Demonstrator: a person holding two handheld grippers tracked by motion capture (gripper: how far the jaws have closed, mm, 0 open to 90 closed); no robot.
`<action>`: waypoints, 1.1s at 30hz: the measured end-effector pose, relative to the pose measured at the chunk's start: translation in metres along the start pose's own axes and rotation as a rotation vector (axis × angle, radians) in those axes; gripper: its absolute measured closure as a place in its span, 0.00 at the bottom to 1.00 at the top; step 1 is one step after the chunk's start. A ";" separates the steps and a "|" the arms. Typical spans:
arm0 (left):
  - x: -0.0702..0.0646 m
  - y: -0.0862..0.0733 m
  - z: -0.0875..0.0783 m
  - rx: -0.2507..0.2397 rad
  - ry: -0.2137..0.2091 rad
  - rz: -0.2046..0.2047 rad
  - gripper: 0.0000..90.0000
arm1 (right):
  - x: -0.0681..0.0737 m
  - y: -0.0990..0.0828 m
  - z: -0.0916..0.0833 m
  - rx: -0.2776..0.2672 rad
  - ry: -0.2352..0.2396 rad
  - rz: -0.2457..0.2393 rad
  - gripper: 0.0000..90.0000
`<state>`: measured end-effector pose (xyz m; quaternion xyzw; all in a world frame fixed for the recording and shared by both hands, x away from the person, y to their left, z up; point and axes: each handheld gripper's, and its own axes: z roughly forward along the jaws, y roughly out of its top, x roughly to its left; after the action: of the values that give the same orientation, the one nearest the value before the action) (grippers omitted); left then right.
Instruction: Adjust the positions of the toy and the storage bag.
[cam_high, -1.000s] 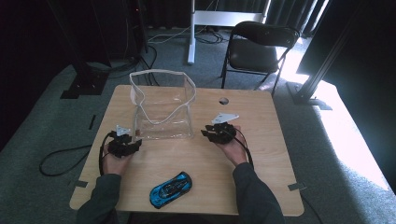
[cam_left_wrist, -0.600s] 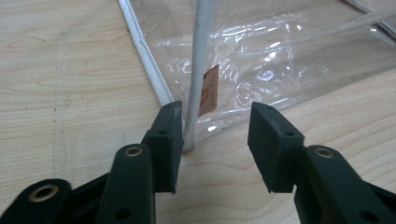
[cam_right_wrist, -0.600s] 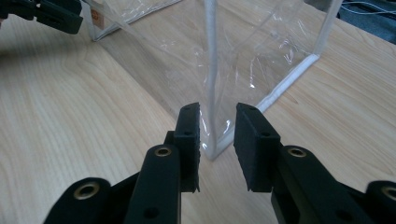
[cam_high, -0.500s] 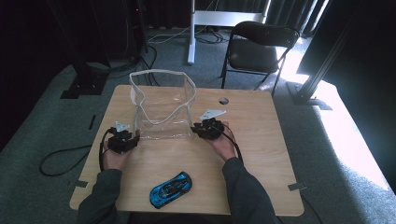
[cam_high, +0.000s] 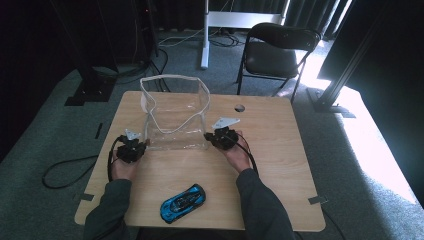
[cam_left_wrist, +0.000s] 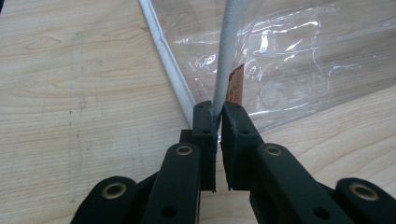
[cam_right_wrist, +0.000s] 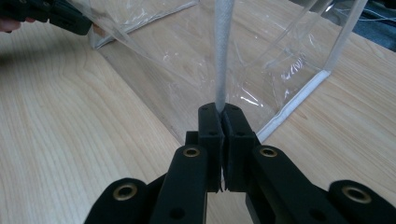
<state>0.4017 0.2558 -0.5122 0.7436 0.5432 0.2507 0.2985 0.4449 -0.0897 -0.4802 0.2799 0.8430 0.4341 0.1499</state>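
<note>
Clear plastic bag with white fabric trim was what I had in hand at that moment; it stood upright on the far half of the wooden table, mouth up, its near wall sagging toward me. I judged the point of the hold to be control of the opening: with one grip on each near corner edge, the soft walls could be drawn apart and kept from folding in, so something could go inside. The blue toy car lay on the table well on my side of the bag, between my forearms, untouched, and I took it for the likely cargo, though nothing there settled that.

My left gripper sat at the bag's near left corner. In the left gripper view its jaws had just been closing and stood pinched on the white trim strip, with only a sliver of gap lower down between the pads; a small orange tag on the bag hung just beside the right pad.

My right gripper sat at the bag's near right corner. In the right gripper view its jaws had likewise just been closing and were clamped together on the white trim, which rose straight up from them. Beyond the bag's near wall, that view also caught the left gripper.
</note>
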 end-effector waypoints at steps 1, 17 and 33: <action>-0.001 0.000 0.000 0.000 -0.003 0.006 0.94 | 0.000 -0.001 -0.002 0.002 -0.005 -0.007 0.98; -0.045 0.004 0.003 -0.014 -0.116 0.077 0.95 | -0.007 -0.034 -0.052 0.022 -0.072 0.006 0.98; -0.091 0.004 0.000 -0.016 -0.208 0.162 0.95 | -0.008 -0.068 -0.098 0.010 -0.130 0.032 0.98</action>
<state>0.3787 0.1678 -0.5132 0.8046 0.4455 0.1997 0.3379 0.3794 -0.1898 -0.4791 0.3218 0.8291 0.4132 0.1959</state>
